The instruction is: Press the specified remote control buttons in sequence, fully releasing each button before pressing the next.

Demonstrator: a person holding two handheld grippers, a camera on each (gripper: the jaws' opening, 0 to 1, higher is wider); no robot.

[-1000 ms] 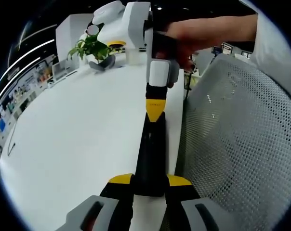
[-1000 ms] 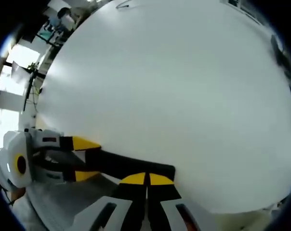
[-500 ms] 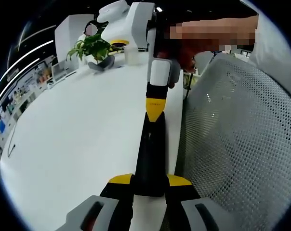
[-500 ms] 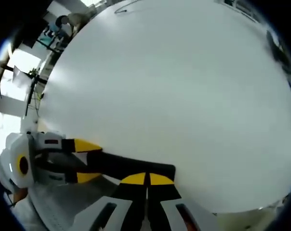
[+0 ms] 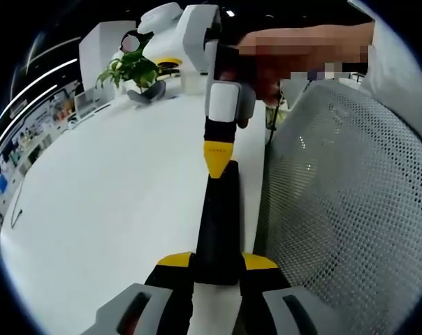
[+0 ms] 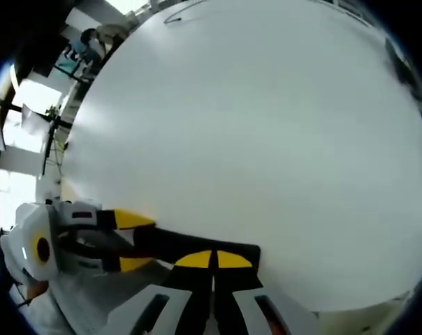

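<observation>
L gripper (image 5: 216, 259) at bottom centre of the left gripper view: yellow-tipped jaws clamping the near end of the black remote control (image 5: 218, 223), which is running straight up the frame centre along the white table (image 5: 106, 202) edge. R gripper (image 5: 219, 157) is coming down from top centre w/ its yellow tips together, meeting the remote's far end; can't tell if it's pressing a button. A hand (image 5: 295, 52) is holding it at upper right. Grey mesh chair back (image 5: 344, 209) is taking up the right side; potted plant (image 5: 135, 70) sitting upper left on the table.

In the right gripper view, R gripper (image 6: 214, 259) jaws are sitting together at bottom centre over the remote control (image 6: 190, 244), lying across lower left. L gripper (image 6: 124, 241) is gripping its left end. White table (image 6: 253, 139) is spreading across the upper frame.
</observation>
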